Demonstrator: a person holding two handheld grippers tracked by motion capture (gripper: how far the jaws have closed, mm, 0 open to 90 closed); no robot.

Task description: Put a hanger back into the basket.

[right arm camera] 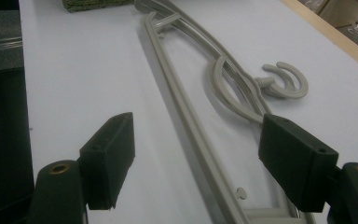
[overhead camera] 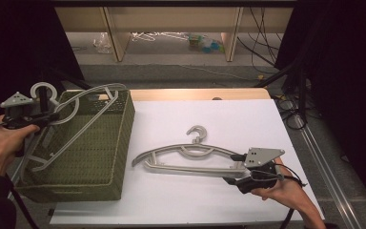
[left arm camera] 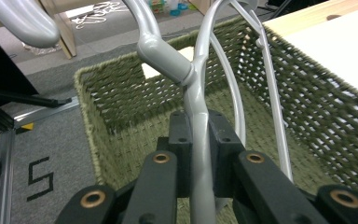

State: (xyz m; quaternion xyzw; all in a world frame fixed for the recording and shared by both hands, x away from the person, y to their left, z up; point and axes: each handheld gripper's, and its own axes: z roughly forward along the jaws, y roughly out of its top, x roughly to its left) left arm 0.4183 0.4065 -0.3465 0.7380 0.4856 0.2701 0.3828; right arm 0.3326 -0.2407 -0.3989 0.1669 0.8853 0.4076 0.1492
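A silver-grey plastic hanger (overhead camera: 83,121) leans tilted in the green woven basket (overhead camera: 119,143) at the table's left, with its hook up over the basket's far left corner. My left gripper (overhead camera: 52,116) is shut on this hanger near its neck. In the left gripper view the jaws (left arm camera: 199,135) pinch the hanger's arm (left arm camera: 193,88) above the basket (left arm camera: 121,93). A second grey hanger (overhead camera: 190,155) lies flat on the white table. My right gripper (overhead camera: 232,168) is open at its right end. In the right gripper view the open gripper (right arm camera: 200,149) straddles the hanger's bar (right arm camera: 177,93) without touching it.
The white tabletop (overhead camera: 219,200) has a wooden strip (overhead camera: 195,94) along its far edge. Behind it stand low wooden shelves (overhead camera: 171,28) with clutter on the floor. Cables (overhead camera: 290,107) run past the table's right side. Dark curtains flank both sides.
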